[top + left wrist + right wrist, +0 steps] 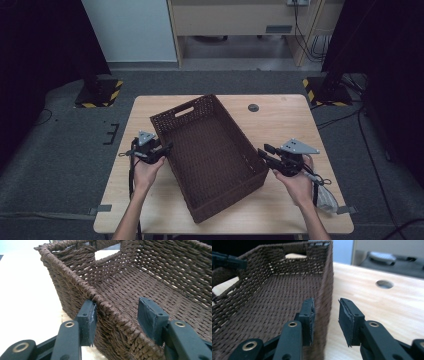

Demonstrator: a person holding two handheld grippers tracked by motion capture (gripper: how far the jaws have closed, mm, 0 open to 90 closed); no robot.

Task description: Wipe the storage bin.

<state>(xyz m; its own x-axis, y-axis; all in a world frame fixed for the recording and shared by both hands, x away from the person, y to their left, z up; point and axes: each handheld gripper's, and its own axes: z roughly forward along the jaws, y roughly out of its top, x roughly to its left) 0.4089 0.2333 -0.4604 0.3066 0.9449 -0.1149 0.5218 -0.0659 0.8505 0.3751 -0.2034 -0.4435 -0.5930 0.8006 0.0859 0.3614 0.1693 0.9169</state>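
A dark brown woven basket (210,155) lies on the wooden table, rectangular, open-topped and empty, set askew, with a cut-out handle slot in its far end wall. It lies between the two grippers: its left long wall runs between the jaws of the left gripper (117,318), its right long wall between the jaws of the right gripper (326,320).

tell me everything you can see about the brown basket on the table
The basket is a dark brown, rectangular, open-topped bin of woven cord, with a braided rim and a cut-out handle slot in the far end wall. It looks empty and sits upright, skewed diagonally on the table. The left gripper straddles one long wall, its outer pad against the weave; the right gripper straddles the opposite wall, its outer pad clear of it.
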